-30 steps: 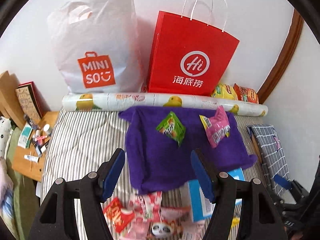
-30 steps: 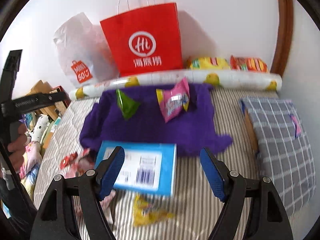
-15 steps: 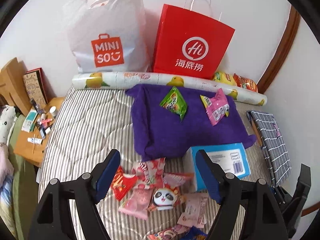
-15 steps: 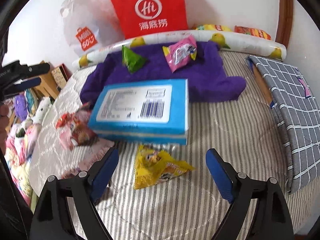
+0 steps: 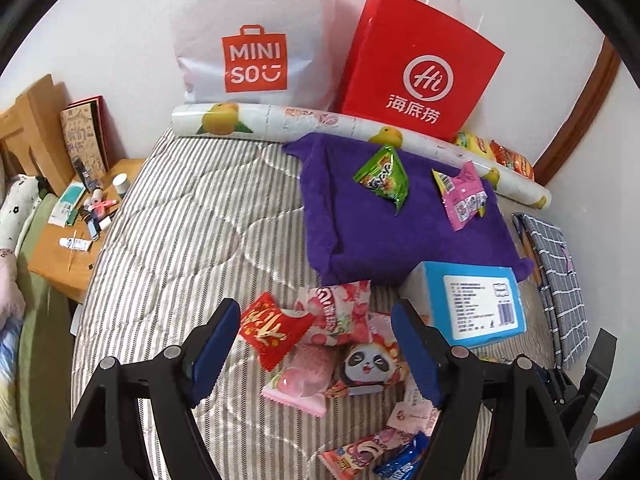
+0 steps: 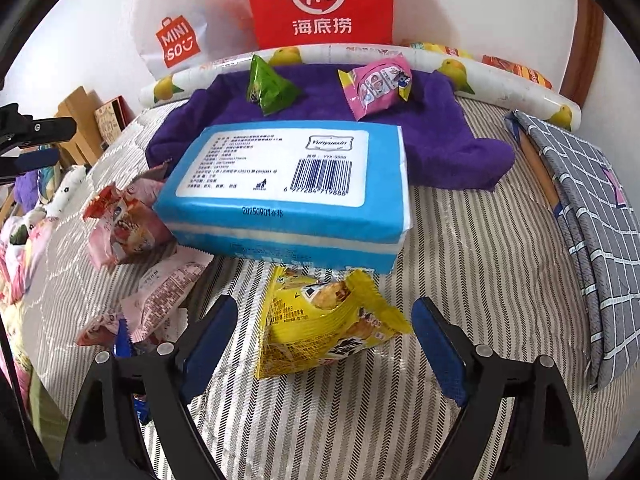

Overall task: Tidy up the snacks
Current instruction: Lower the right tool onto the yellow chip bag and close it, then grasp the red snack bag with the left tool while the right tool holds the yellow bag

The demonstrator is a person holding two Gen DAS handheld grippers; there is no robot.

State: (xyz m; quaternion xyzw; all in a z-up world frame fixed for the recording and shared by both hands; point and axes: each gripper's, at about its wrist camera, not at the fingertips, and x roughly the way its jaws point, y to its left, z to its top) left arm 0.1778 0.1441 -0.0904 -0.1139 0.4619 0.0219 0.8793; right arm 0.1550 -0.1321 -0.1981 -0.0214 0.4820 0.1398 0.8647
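While both grippers are held wide apart above a striped bed (image 5: 192, 216), nothing is gripped by either. The left gripper (image 5: 316, 344) is spread over a loose heap of snacks: a red packet (image 5: 274, 326), a pink strawberry packet (image 5: 340, 312), a pale pink packet (image 5: 304, 380) and a panda packet (image 5: 366, 366) are seen between its blue fingers (image 5: 212, 346). More small packets (image 5: 372, 448) lie nearer the camera, partly hidden.

The right gripper (image 6: 324, 344) is spread around a yellow packet (image 6: 324, 320), which lies flat on the bed between the jaws, untouched as far as can be told. Just behind the packet a blue tissue pack (image 6: 288, 184) is seen, its front edge over the packet's far end. Pink and red packets (image 6: 124, 224) are piled to its left.

Beyond the tissue pack a purple towel (image 5: 384, 236) is spread, and on it a green packet (image 5: 382, 178) and a pink packet (image 5: 464, 196) are set apart from each other. Behind the towel a fruit-printed roll (image 5: 280, 120) is laid along the wall, with a white Miniso bag (image 5: 256, 36) and a red paper bag (image 5: 416, 68) stood behind it. Two further packets (image 5: 496, 152) are wedged at the roll's right end. A grey checked cloth (image 6: 592, 216) is folded at the right edge of the bed.
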